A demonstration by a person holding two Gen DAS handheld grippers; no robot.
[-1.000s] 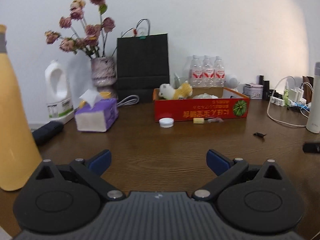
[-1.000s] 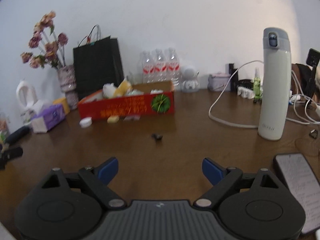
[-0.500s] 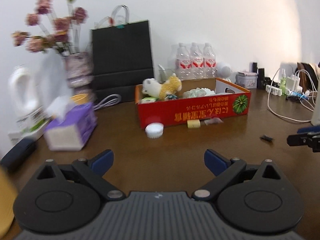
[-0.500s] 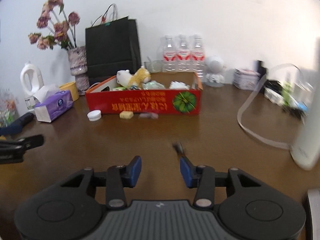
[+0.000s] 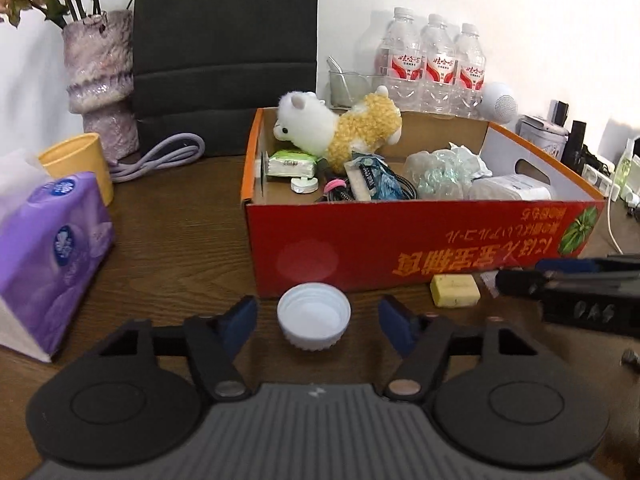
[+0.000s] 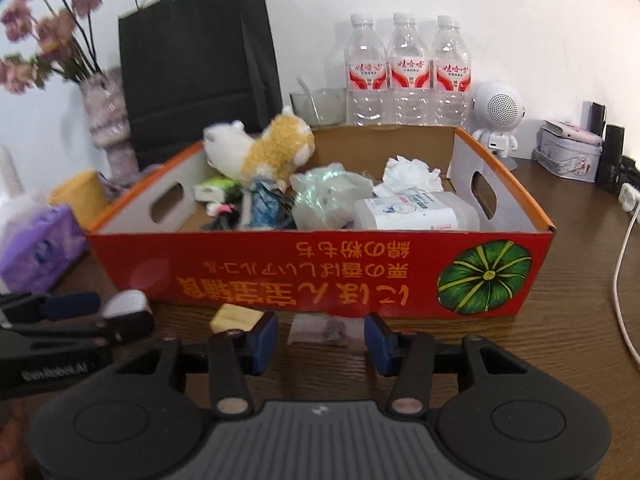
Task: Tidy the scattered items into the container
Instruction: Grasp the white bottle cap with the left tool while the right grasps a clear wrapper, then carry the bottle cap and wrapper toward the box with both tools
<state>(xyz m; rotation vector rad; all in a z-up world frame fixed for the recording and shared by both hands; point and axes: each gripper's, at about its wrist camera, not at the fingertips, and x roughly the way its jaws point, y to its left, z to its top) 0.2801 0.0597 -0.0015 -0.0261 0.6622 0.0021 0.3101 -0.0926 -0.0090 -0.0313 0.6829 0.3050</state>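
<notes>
Three water bottles (image 6: 408,68) with red-and-white labels stand at the far wall behind the red cardboard box (image 6: 320,272), whose near face bears upside-down yellow script and a green pumpkin picture. The left gripper (image 5: 318,316) is closing, jaws about half apart around a white bottle cap (image 5: 314,314) (pads not touching it). The right gripper (image 6: 320,334) stands about half open either side of a small clear packet (image 6: 318,330), no contact. A yellow block (image 5: 455,290) lies between them. The surface is a dark wood-grain table (image 6: 560,344); a side arm reads "GenRobot.AI".
</notes>
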